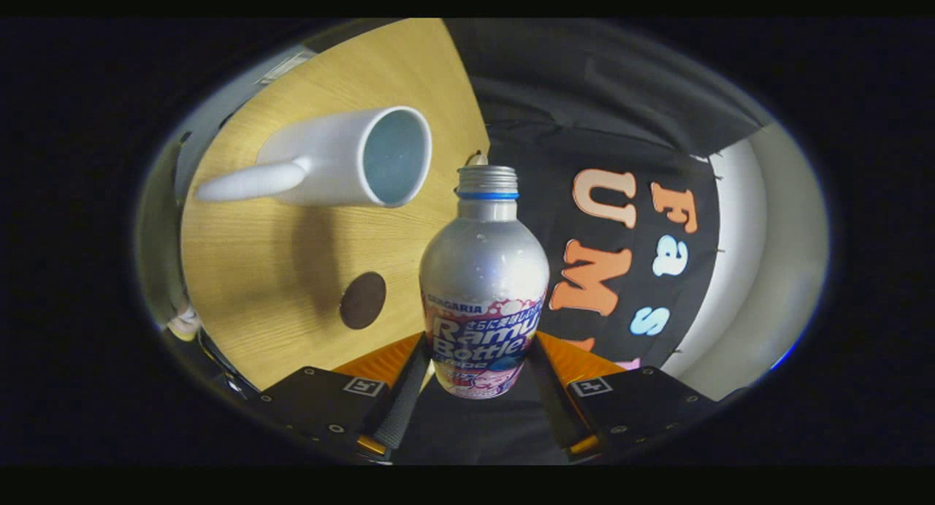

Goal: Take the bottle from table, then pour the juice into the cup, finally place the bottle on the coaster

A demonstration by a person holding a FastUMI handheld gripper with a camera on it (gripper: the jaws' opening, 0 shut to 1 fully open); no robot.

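The gripper [478, 373] has its two fingers closed in on the lower body of the bottle [483, 286], one finger pressing each side of the printed label, so the bottle is held firmly between them with only its width keeping them apart. The bottle is a silvery metal one with a rounded shoulder, a short neck ringed by a blue band, and a threaded mouth with no cap on it. It points straight away from the fingers, and its base sits down between them. The whole scene appears turned on its side, so the gripper and bottle look tilted over relative to the table [292, 256]. Beyond the bottle's shoulder, on the table side of it, lies a small dark round coaster [363, 300], flat on the light wooden tabletop and apart from the bottle. Farther from the bottle than the coaster, and level with the bottle's neck, stands a white cup [350, 158] on the same wooden surface; its open mouth faces toward the bottle's mouth, its pale inside is visible, and its handle points away from the bottle. The bottle's mouth is near the cup's rim but not touching it, and I cannot tell whether any liquid is passing between them. On the bottle's other side hangs the booth's black cloth wall [584, 110].
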